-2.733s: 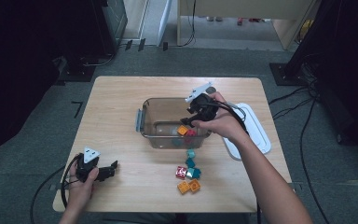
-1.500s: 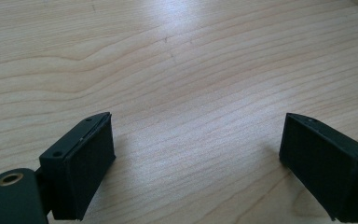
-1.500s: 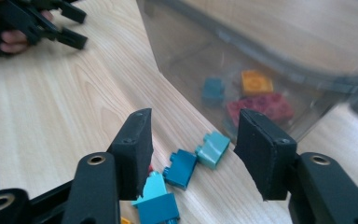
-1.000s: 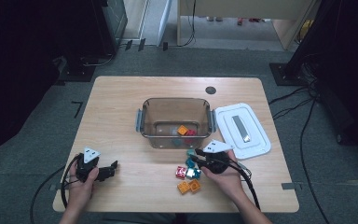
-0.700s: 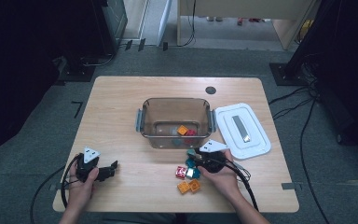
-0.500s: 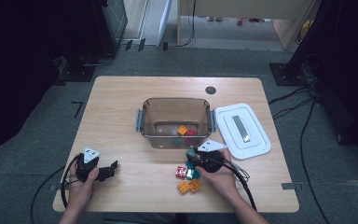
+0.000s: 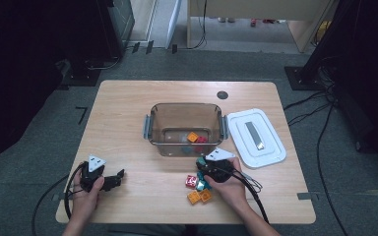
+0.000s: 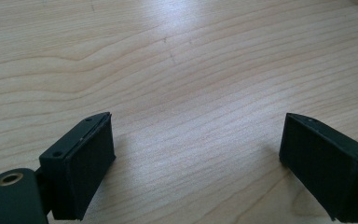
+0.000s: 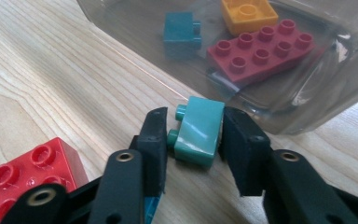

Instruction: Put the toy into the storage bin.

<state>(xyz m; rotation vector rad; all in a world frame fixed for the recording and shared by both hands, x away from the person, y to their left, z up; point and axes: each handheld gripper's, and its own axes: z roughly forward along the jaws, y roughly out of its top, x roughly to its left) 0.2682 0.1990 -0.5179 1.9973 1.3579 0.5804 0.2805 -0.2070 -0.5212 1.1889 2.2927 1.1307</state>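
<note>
Right gripper (image 9: 193, 135) has just been closing its jaws and now grips a teal brick (image 9: 196, 132) just above the table (image 7: 142, 123), beside the near wall of the clear bin (image 7: 184, 146); so the step is pick-up, with the drop into the bin not yet done. Left gripper (image 8: 196, 158) rests idle, jaws wide, nothing between. Next likely calls for lifting over the rim and releasing beside the bricks inside; red brick (image 9: 32, 170) waits on the table.

One clear bin (image 7: 185, 118) stands mid-desk holding three bricks (image 9: 260, 44). One white lid (image 7: 256, 137) lies toward the right edge. Near the front edge lie four loose bricks (image 7: 192, 181).
</note>
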